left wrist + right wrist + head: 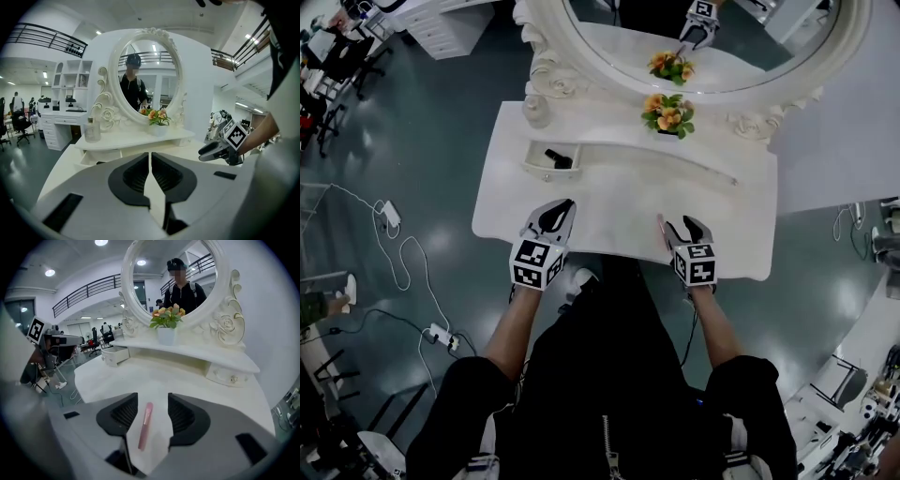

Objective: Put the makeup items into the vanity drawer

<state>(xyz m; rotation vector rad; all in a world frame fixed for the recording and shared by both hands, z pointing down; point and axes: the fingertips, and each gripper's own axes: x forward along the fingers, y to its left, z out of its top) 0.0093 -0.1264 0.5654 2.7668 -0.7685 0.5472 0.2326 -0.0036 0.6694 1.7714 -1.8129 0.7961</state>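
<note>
The step in hand looks like picking up the pink makeup stick (145, 426), which lies flat on the bench (609, 206) between the jaws of the right tool (153, 399). The jaws stand apart and neither pad presses on the stick. It lies nearly along the tool's own axis, a little closer to the left jaw and slightly skewed. A good pick-up would probably centre the tool over the stick, keep the jaw tips low against the bench top, and close gently across its middle so that so thin a thing does not roll or flip out. The open drawer (530, 155) sits well ahead and to the left of this tool and already holds a dark item (558, 159). The carry would therefore be a forward-left sweep, kept clear of the flower pot (667, 112) straight ahead. The left tool (150, 161) has its jaws together with nothing between them, and it waits low over the bench's near edge. Both forearms reach forward from the body, marker cubes uppermost. The right tool (687, 228) points toward the mirror (703, 37), and the left tool (553, 217) is angled slightly inward beside it.
</note>
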